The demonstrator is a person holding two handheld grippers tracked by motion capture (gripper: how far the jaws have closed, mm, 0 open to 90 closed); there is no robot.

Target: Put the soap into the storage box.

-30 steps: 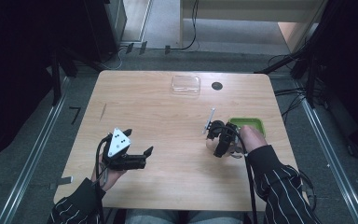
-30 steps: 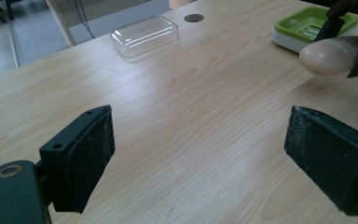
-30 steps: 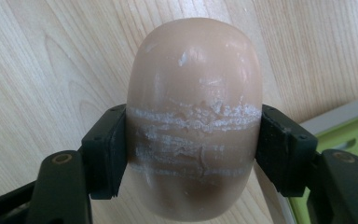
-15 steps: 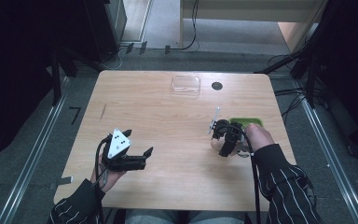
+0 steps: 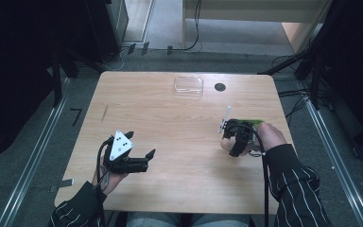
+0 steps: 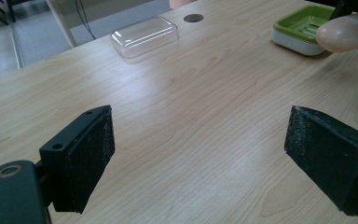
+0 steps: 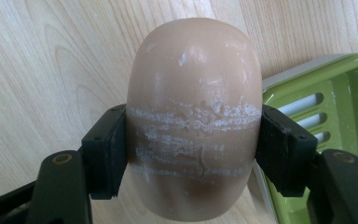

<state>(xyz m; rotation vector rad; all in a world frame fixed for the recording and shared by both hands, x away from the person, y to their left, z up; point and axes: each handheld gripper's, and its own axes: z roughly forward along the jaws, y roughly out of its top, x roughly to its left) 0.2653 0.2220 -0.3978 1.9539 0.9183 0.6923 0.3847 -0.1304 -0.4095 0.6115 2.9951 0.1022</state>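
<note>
Two hand-held grippers: right (image 7: 193, 154) clamps unmarked soap (image 7: 193, 116) beside green dish (image 7: 340, 116); left (image 6: 200, 154) gapes.

A smooth, waxy bar of soap (image 7: 193, 116), scuffed with chalky white streaks, is clamped between matt black plastic jaws faced with rough foam pads (image 7: 109, 151). Beside the right-hand jaw, a glossy green plastic soap dish (image 7: 340, 107) is seen. Below the jaws, a pale, satin-finished wood-grain table (image 7: 51, 56) is shown.
</note>
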